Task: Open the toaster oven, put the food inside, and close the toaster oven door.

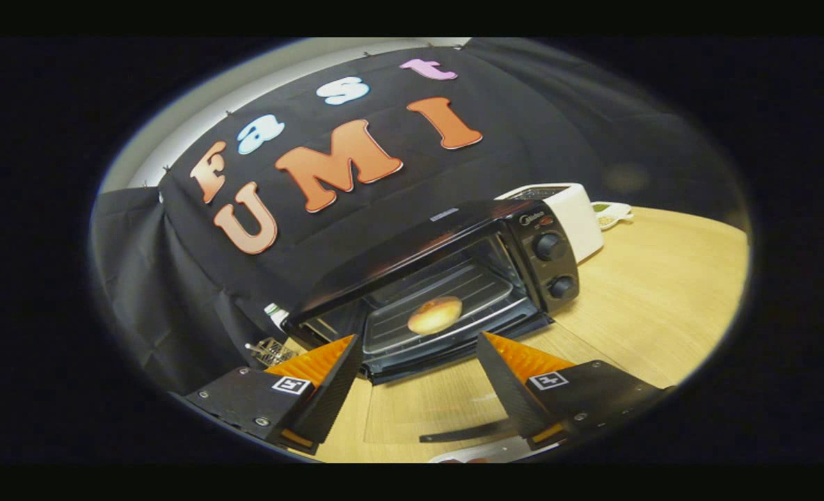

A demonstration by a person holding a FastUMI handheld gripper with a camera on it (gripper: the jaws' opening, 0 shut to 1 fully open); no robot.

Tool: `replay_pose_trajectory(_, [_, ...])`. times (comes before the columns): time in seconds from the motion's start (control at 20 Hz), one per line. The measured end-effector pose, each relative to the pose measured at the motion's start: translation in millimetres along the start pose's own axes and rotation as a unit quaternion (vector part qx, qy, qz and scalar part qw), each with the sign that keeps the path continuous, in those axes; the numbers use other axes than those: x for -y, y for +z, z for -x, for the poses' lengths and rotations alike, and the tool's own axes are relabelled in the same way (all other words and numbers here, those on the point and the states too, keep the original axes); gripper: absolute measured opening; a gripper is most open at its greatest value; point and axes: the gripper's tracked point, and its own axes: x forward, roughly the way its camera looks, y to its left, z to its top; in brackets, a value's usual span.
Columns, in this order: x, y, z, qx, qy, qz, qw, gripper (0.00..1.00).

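Nearest the lens, the gripper has its two fingers spread wide with nothing between them but bare air and the lowered glass door below. That door lies flat and open over the wooden table, hinged at the oven's mouth and reaching back towards the fingers, with its dark handle at the near end, just beneath and between the fingertips and closer to the right one.

Beyond the fingers, straight ahead, the toaster oven stands open, and the food (a small round bun, by the look of it) already sits on the wire rack inside. So, as I judge it, loading is done and only the closing remains. That move turns on the handle: its long axis runs crosswise to the fingers, so they would have to dip under or behind it and swing the door up and away.

Glass is nearly invisible against the wood, so the door's edges are hard to trace. A white toaster stands behind the oven, partly hidden by it. Something small and metallic by the left finger is too unclear to name.
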Motion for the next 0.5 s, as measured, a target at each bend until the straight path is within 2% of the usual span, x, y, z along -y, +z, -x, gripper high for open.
replay_pose_trajectory(0.25, [26, -33, 31, -0.017, -0.03, 0.061, 0.998, 0.98])
replay_pose_trajectory(0.35, [37, -46, 40, -0.022, -0.05, 0.103, 0.993, 0.98])
replay_pose_trajectory(0.5, [43, -65, 49, -0.033, -0.057, 0.154, 0.986, 0.98])
